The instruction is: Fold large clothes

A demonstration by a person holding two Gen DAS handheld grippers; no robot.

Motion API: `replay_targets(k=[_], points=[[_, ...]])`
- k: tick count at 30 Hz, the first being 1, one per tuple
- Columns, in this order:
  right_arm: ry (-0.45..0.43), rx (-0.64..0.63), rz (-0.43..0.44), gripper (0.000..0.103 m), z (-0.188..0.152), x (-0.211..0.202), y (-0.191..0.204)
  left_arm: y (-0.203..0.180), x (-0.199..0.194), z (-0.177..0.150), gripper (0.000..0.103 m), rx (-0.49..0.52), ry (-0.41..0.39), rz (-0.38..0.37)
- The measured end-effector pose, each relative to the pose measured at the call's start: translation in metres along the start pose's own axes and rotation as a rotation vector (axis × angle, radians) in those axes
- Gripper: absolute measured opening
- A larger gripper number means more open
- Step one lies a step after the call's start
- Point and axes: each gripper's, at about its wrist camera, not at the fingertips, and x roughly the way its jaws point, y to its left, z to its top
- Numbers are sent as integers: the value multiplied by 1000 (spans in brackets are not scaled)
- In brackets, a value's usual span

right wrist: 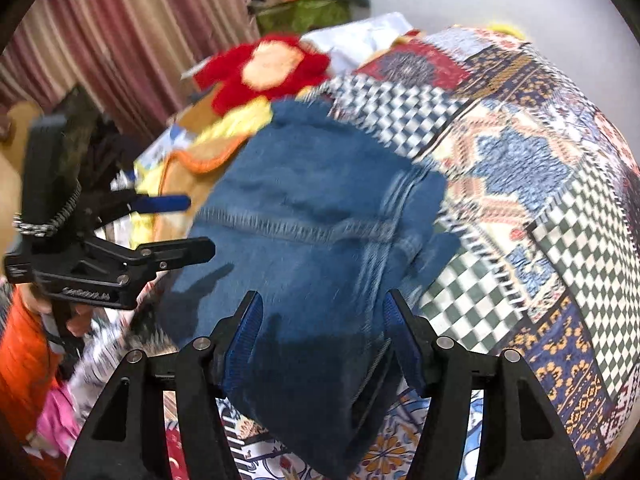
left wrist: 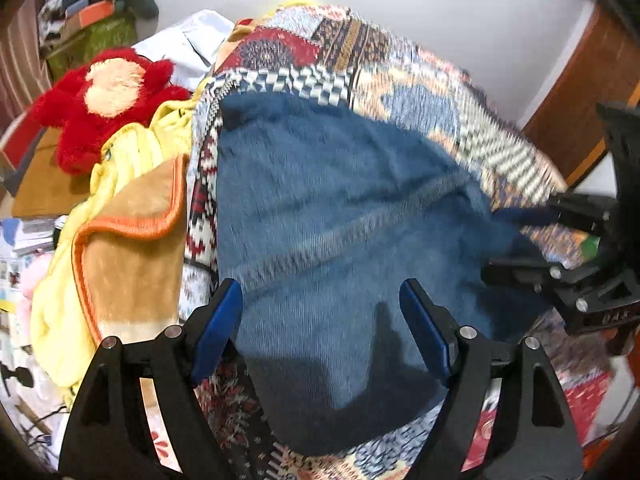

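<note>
- Left wrist view: left gripper (left wrist: pixel 322 312) spread, nothing pinched, over blue garment (left wrist: pixel 340 200).
- Right gripper (right wrist: pixel 322 320) spread, pads clear of cloth.
- Red plush (left wrist: pixel 108 96) at 10 o'clock.

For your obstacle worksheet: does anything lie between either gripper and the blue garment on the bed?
Nothing visible does. The left gripper and right gripper both hang open directly over the blue garment, with no object between. The red plush toy lies off to the side.

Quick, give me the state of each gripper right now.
Left gripper: open, holding nothing, above the folded blue garment.
Right gripper: open, nothing gripped, the garment's near edge lies below its pads.
</note>
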Motion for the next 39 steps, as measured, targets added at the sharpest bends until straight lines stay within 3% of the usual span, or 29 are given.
replay_targets(k=[2, 4, 8, 11, 17, 20, 24, 31, 33, 39], points=[[-2, -11, -25, 61, -6, 6, 2, -2, 6, -14, 82, 22, 29, 41], [16, -10, -31, 62, -13, 9, -2, 4, 5, -30, 85, 6, 34, 25], [33, 66, 34, 68, -23, 8, -20, 22, -3, -47, 86, -48, 47, 32], [48, 123, 72, 70, -28, -1, -34, 31, -15, -47, 86, -68, 28, 80], [23, 180, 95, 70, -24, -18, -49, 36, -34, -19, 86, -57, -73, 146], [-47, 168, 44, 70, -8, -26, -46, 38, -34, 3, 87, -46, -129, 188], [-99, 136, 65, 71, 21, -20, -40, 42, -15, 38, 87, -31, -155, 240], [-56, 122, 44, 71, 58, 38, -47, 57, 36, 78, 87, -33, -133, 289], [-44, 134, 16, 71, 62, 54, -57, 62, 47, 86, 87, -44, -130, 280], [-30, 177, 53, 71, 62, 65, -78, 65, 64, 100, 89, -83, -106, 249]])
